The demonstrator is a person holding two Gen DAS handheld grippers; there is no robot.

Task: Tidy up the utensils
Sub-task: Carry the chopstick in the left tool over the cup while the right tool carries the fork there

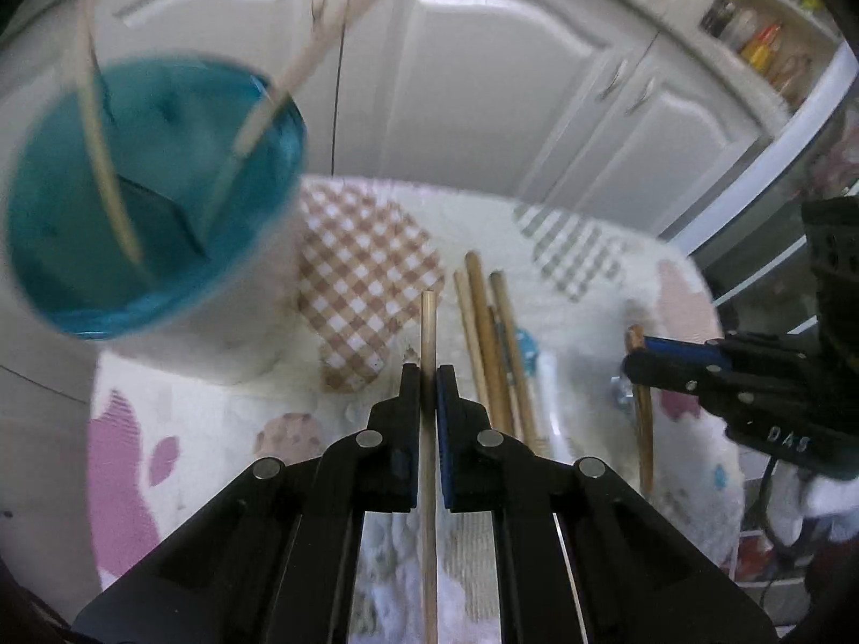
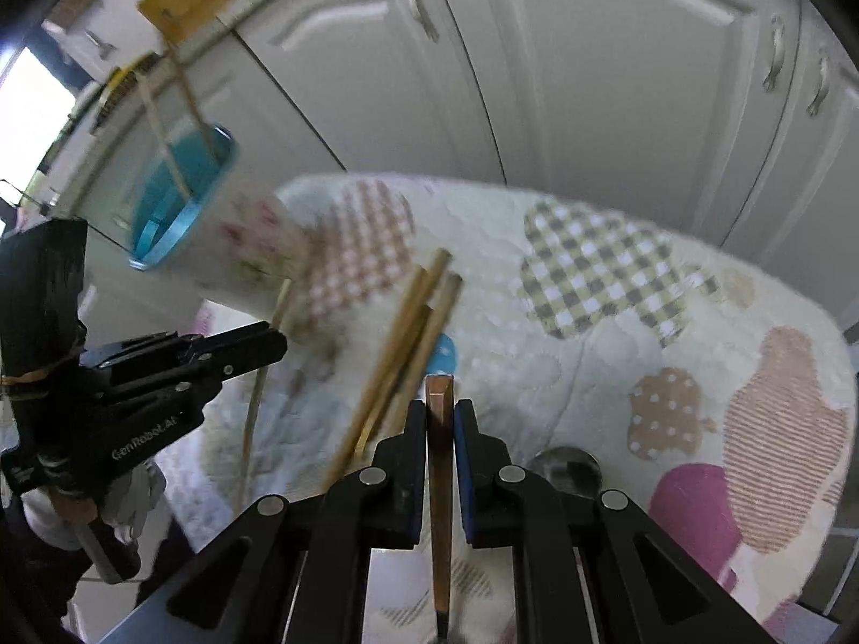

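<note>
My left gripper is shut on a pale wooden chopstick, held above the cloth; it also shows in the right wrist view. A holder cup with a blue inside stands to the upper left with two pale sticks in it; it also shows in the right wrist view. My right gripper is shut on a brown utensil handle; it shows at the right of the left wrist view. Several wooden chopsticks lie on the cloth between the grippers.
A quilted patchwork cloth covers the round table. White cupboard doors stand behind it. Shelves with bottles are at the far right. A shiny round metal thing lies near my right gripper.
</note>
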